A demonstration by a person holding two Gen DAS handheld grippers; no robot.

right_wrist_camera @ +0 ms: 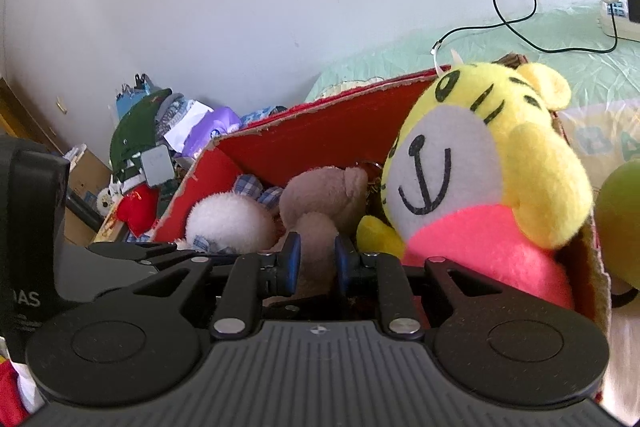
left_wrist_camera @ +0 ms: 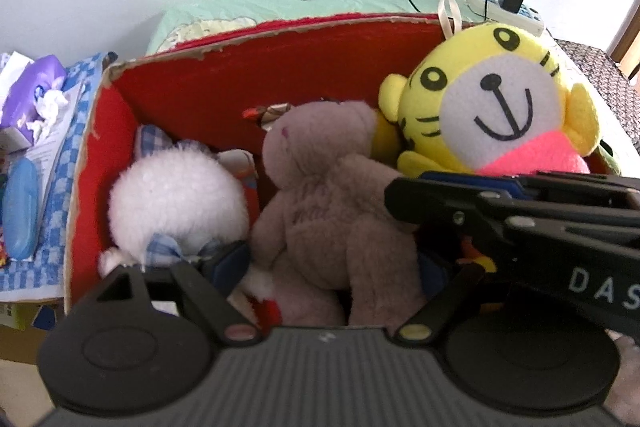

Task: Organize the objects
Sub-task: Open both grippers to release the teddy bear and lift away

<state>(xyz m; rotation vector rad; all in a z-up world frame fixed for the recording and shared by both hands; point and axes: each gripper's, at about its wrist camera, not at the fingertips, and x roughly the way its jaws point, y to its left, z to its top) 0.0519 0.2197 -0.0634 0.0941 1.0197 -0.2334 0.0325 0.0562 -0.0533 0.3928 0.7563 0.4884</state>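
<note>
Right gripper [right_wrist_camera: 314,259] narrow, pads flanking brown bear [right_wrist_camera: 320,203] leg; left gripper [left_wrist_camera: 332,267] wide, straddling bear.

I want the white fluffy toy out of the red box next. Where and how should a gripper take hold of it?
Probably grip the white fluffy toy across its round body, coming down from above: the red box wall hems its left and the brown teddy bear leans on its right, so only the top is free.

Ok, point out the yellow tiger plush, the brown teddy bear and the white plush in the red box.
yellow tiger plush [left_wrist_camera: 492,99], left wrist view, on its white muzzle.
brown teddy bear [left_wrist_camera: 320,211], left wrist view, on its belly.
white plush [left_wrist_camera: 176,187], left wrist view, on its fluffy head.
</note>
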